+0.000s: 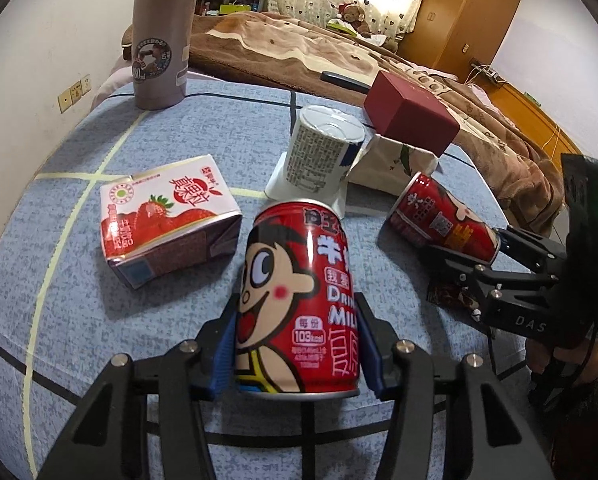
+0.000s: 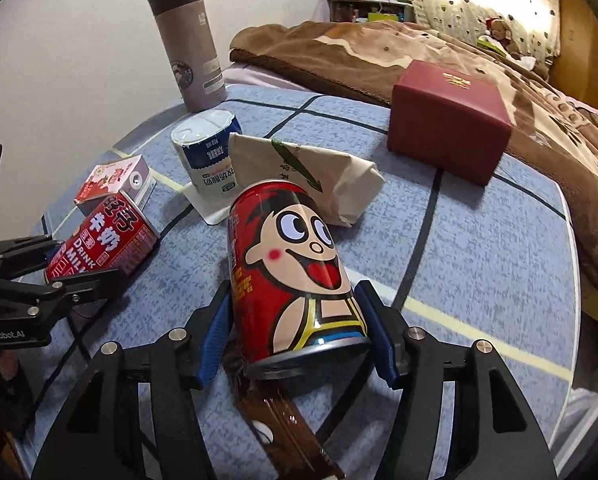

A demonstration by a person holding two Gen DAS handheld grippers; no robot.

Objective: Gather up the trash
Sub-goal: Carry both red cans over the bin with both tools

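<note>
Left can: the red milk-drink can [image 1: 297,300] lies on its side on the worktop [image 1: 59,220], base toward the camera, between the blue pads of the left hand-held gripper [image 1: 297,344].
Left grip state: both pads appear to press on the can's sides near its base; judged a pinch on the can, not a spread jaw.
Right can: a second red can [image 2: 295,280] lies tilted, its base propped on a brown wrapper [image 2: 283,412], within the right hand-held gripper [image 2: 299,336].
Right grip state: the right-side pad meets the can; a gap shows at the left-side pad, so the jaws stand partly spread and contact is one-sided.
Method, right: close evenly until both pads seat on the cylinder wall, not on the rim, so the can does not roll out.
Method, both: lift straight up; keep the wrapper from dragging along.
Neighbours: strawberry carton [image 1: 167,216], white cup [image 1: 323,148] and paper bag [image 2: 299,176] lie near; the flask [image 1: 163,32] and red box [image 1: 411,116] stand farther back.
Risk: a thin can wall may dent under excess squeeze.
</note>
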